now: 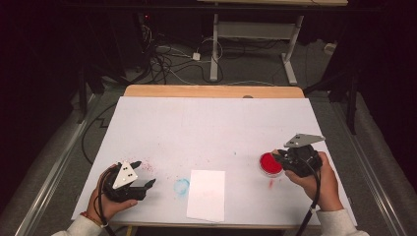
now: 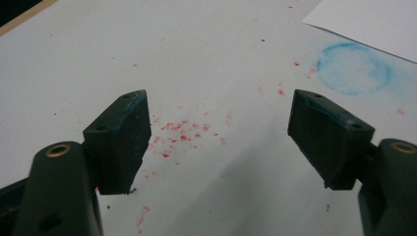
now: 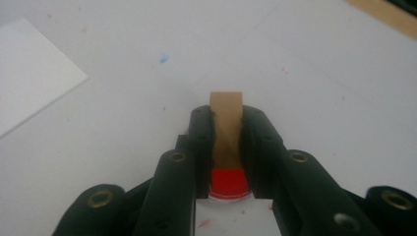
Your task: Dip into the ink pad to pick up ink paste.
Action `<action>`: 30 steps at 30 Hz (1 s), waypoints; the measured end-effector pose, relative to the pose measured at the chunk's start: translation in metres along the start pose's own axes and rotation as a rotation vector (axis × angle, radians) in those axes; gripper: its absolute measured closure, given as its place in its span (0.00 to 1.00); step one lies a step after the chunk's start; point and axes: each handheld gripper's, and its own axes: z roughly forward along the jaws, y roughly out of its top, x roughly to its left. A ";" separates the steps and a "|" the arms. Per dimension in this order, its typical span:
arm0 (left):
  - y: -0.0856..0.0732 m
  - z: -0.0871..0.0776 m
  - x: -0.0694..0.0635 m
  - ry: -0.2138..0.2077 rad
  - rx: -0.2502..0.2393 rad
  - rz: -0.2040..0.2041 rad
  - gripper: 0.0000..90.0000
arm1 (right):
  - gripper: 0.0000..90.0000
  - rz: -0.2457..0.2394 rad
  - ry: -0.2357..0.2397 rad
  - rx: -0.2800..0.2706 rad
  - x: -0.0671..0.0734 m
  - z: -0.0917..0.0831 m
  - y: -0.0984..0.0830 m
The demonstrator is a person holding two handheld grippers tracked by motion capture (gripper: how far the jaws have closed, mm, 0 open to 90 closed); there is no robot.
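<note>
The right claw (image 3: 227, 142) gripped a wooden stamp (image 3: 226, 123) over the red ink pad (image 1: 271, 163); best pressed down squarely. The left claw (image 2: 219, 132) rested released.

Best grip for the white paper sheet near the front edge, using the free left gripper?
Take the paper sheet by its near-left corner, coming in low from the left with the open left gripper. It lies flat, so only an edge lets a jaw slip under.

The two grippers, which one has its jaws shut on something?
The right gripper, by the red ink pad, clamps a brown wooden stamp; the left gripper stands open and empty.
</note>
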 end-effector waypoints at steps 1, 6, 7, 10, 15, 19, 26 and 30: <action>0.000 0.000 0.000 0.000 0.000 0.000 0.26 | 0.85 0.000 0.000 0.000 0.000 0.000 0.000; 0.000 0.000 0.000 0.000 0.003 0.001 0.26 | 0.85 0.015 0.021 0.089 -0.005 0.027 -0.008; 0.000 0.000 0.000 0.000 0.004 0.002 0.26 | 0.85 0.015 0.021 0.089 -0.005 0.027 -0.008; -0.001 0.000 0.000 0.000 0.006 0.002 0.26 | 0.85 0.018 0.024 0.111 -0.006 0.035 -0.010; -0.001 0.001 0.000 0.001 0.010 0.004 0.26 | 0.85 0.018 0.031 0.128 -0.007 0.042 -0.011; -0.001 0.000 0.000 0.003 0.008 0.003 0.26 | 0.85 0.014 0.002 0.164 -0.008 0.048 -0.013; 0.000 0.001 0.000 0.007 0.005 0.018 0.26 | 0.85 0.034 0.005 0.164 -0.012 0.051 -0.016; 0.000 0.001 0.000 0.004 0.003 0.019 0.26 | 0.85 0.054 0.007 0.159 -0.012 0.052 -0.018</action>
